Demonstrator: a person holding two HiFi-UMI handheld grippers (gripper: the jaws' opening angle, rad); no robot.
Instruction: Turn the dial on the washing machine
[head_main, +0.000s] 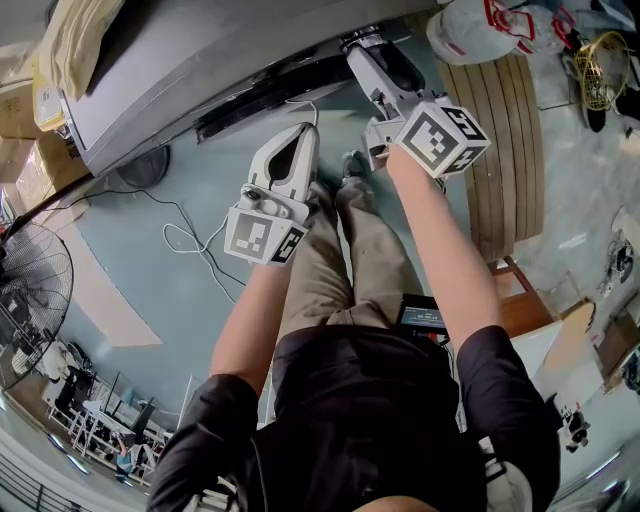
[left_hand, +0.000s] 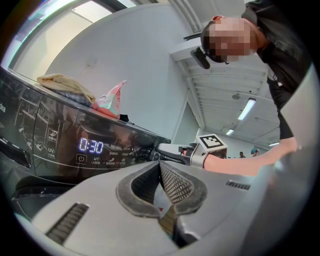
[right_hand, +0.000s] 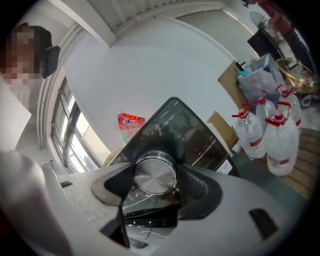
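The dark washing machine (head_main: 150, 70) has a round silver dial (right_hand: 155, 175) on its glossy control panel. My right gripper (right_hand: 150, 181) has its jaws on either side of the dial with the pads against its rim; in the head view the right gripper (head_main: 362, 45) reaches up to the panel. My left gripper (left_hand: 161, 172) hangs in front of the panel, shut with nothing between its pads, and in the head view it (head_main: 298, 140) sits lower and left of the right one. A lit display (left_hand: 91, 146) on the panel reads 0:30.
A red-and-white bag (left_hand: 110, 100) and a folded cloth (left_hand: 62, 82) lie on top of the machine. A standing fan (head_main: 30, 290) and a loose cable (head_main: 190, 235) are on the floor at left. A wooden pallet (head_main: 505, 130) and large water bottles (right_hand: 272, 135) stand at right.
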